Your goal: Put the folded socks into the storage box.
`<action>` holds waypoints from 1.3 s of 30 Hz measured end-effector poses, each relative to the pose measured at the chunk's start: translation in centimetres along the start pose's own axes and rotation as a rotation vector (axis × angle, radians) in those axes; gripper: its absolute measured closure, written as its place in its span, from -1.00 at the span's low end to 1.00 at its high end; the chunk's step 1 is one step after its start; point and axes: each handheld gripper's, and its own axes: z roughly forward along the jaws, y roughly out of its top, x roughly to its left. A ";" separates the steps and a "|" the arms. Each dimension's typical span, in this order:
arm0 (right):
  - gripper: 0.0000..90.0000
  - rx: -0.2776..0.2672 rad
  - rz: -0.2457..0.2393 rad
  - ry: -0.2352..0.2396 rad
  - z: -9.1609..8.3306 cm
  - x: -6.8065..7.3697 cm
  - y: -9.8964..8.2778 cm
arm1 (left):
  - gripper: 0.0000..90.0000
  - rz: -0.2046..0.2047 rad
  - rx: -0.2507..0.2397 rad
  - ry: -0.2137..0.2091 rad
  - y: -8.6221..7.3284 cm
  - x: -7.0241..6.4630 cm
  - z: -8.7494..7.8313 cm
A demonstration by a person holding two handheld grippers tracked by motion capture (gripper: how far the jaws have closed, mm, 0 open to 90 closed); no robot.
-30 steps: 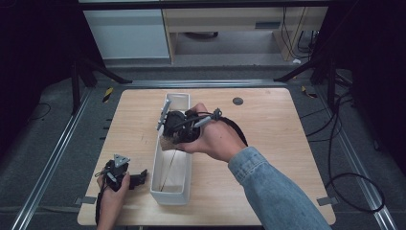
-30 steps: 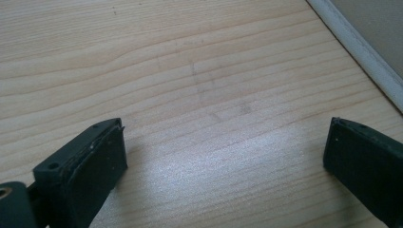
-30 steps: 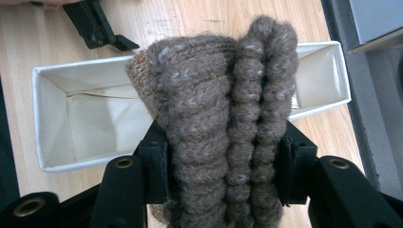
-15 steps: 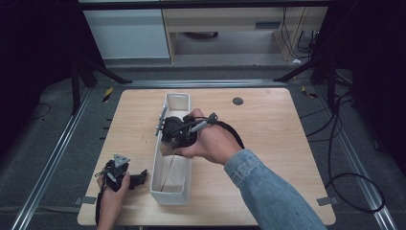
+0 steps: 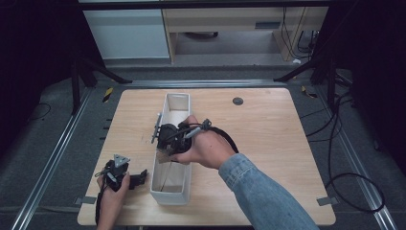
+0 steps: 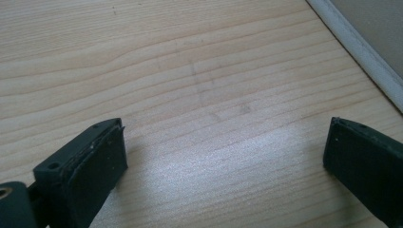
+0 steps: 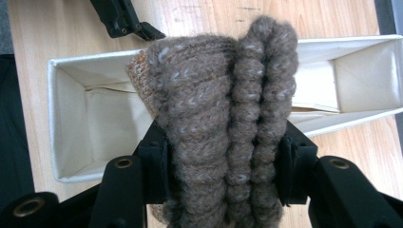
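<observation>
Brown-grey knitted wool piece (image 7: 223,118), thick and fuzzy, folded into ribbed rolls with a paler tan knit patch showing at its upper left edge. Pinched between the two black jaws of the right hand-held gripper (image 7: 223,166), pressed in on both sides and bulging up past the jaw tips. Held directly above the long white fabric bin (image 7: 71,123), whose open interior shows pale and creased behind the wool. In the high view, right hand-held gripper (image 5: 168,139) gripped in a hand with a denim sleeve (image 5: 258,191), positioned over the middle of the narrow bin (image 5: 171,184) that lies lengthwise on the wooden bench (image 5: 268,129).

Left hand-held gripper (image 5: 125,177) low near the bench's front left corner, just beside the bin, well apart from the wool. Jaws spread wide in the left gripper view, nothing between them but bare wood grain (image 6: 199,95); white bin edge (image 6: 361,52) at the upper right.
</observation>
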 end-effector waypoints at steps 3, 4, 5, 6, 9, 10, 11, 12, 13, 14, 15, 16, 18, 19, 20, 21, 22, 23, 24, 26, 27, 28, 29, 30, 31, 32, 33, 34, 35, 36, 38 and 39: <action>0.09 0.002 -0.001 0.001 0.0 0.1 0.0 | -1.00 0.000 0.000 0.000 0.0 0.0 0.0; 0.09 0.002 0.001 0.001 0.1 0.1 -0.1 | -1.00 0.000 0.000 0.000 0.0 0.0 0.0; 0.09 0.002 0.001 0.001 0.1 0.1 -0.1 | -1.00 0.000 -0.001 0.000 0.0 0.0 0.0; 0.09 0.003 -0.001 0.001 0.1 0.1 -0.1 | -1.00 0.000 0.000 0.000 0.0 0.0 0.0; 0.09 -0.001 0.002 0.003 0.0 0.2 -0.1 | -1.00 0.000 -0.001 0.000 0.0 0.0 0.0; 0.09 0.001 0.001 0.003 0.0 0.3 -0.1 | -1.00 0.000 0.000 0.000 0.0 0.0 0.0; 0.09 0.002 -0.003 0.003 0.0 0.3 -0.1 | -1.00 0.000 0.000 0.000 0.0 0.0 0.0; 0.09 0.001 -0.003 0.004 0.0 0.5 0.0 | -1.00 0.000 0.000 0.000 0.0 0.0 0.0; 0.09 0.001 -0.003 0.004 0.0 0.5 0.0 | -1.00 0.000 0.000 0.000 0.0 0.0 0.0; 0.09 -0.001 -0.007 0.005 0.1 0.5 0.0 | -1.00 0.000 0.000 0.000 0.0 0.0 0.0; 0.09 -0.001 -0.005 0.005 0.1 0.6 0.0 | -1.00 0.000 0.000 0.000 0.0 0.0 0.0; 0.09 -0.003 -0.005 0.006 0.2 0.6 0.1 | -1.00 0.000 0.000 0.000 0.0 0.0 0.0; 0.09 -0.003 -0.011 0.009 0.3 0.7 0.2 | -1.00 -0.001 0.000 0.000 0.0 0.0 0.0; 0.09 -0.002 -0.014 0.011 0.3 0.8 0.3 | -1.00 0.000 -0.001 0.000 0.0 0.0 0.0; 0.09 -0.002 -0.017 0.013 0.4 0.9 0.3 | -1.00 -0.001 -0.001 0.000 0.0 0.0 0.0; 0.09 -0.002 -0.019 0.017 0.6 0.9 0.4 | -1.00 -0.001 0.000 0.000 0.0 0.0 0.0; 0.09 0.003 -0.018 0.018 0.7 1.0 0.5 | -1.00 -0.001 0.000 0.000 0.0 0.0 0.0; 0.09 0.003 -0.022 0.017 0.8 1.1 0.6 | -1.00 -0.001 -0.001 0.000 0.0 0.0 0.0; 0.09 0.003 -0.022 0.017 0.8 1.1 0.6 | -1.00 0.000 0.000 0.000 0.0 0.0 0.0; 0.09 0.009 -0.024 0.018 0.6 1.3 0.7 | -1.00 -0.001 -0.001 0.000 0.0 0.0 0.0; 0.09 0.013 -0.026 0.016 0.4 1.4 0.8 | -1.00 -0.001 -0.001 0.000 0.0 0.0 0.0; 0.09 0.011 -0.028 0.018 0.2 1.5 0.8 | -1.00 -0.001 -0.001 0.000 0.0 0.0 0.0; 0.09 0.011 -0.028 0.018 -0.1 1.6 0.8 | -1.00 -0.002 -0.002 0.000 0.0 0.0 0.0; 0.09 0.006 -0.028 0.016 -0.4 1.8 0.9 | -1.00 -0.002 -0.002 0.000 0.0 0.0 0.0; 0.09 0.004 -0.028 0.015 -0.6 1.9 0.9 | -1.00 -0.002 -0.002 0.000 0.0 0.0 0.0; 0.09 0.001 -0.026 0.019 -0.8 2.1 0.9 | -1.00 -0.002 -0.002 0.000 0.0 0.0 0.0; 0.09 0.001 -0.026 0.017 -0.8 2.2 0.9 | -1.00 -0.002 -0.002 0.000 0.0 0.0 0.0; 0.09 0.007 -0.027 0.019 -0.7 2.4 0.9 | -1.00 -0.002 -0.002 0.000 0.0 0.0 0.0; 0.09 0.014 -0.030 0.021 -0.7 2.6 0.9 | -1.00 -0.002 -0.002 0.000 0.0 0.0 0.0; 0.09 0.017 -0.031 0.021 -0.6 2.9 0.8 | -1.00 -0.002 -0.003 -0.001 0.0 0.0 0.0; 0.09 0.021 -0.035 0.024 -0.6 3.1 0.8 | -1.00 -0.002 -0.004 0.000 0.0 0.0 0.0; 0.09 0.022 -0.038 0.027 -0.5 3.2 0.8 | -1.00 -0.002 -0.004 0.000 0.0 0.0 0.0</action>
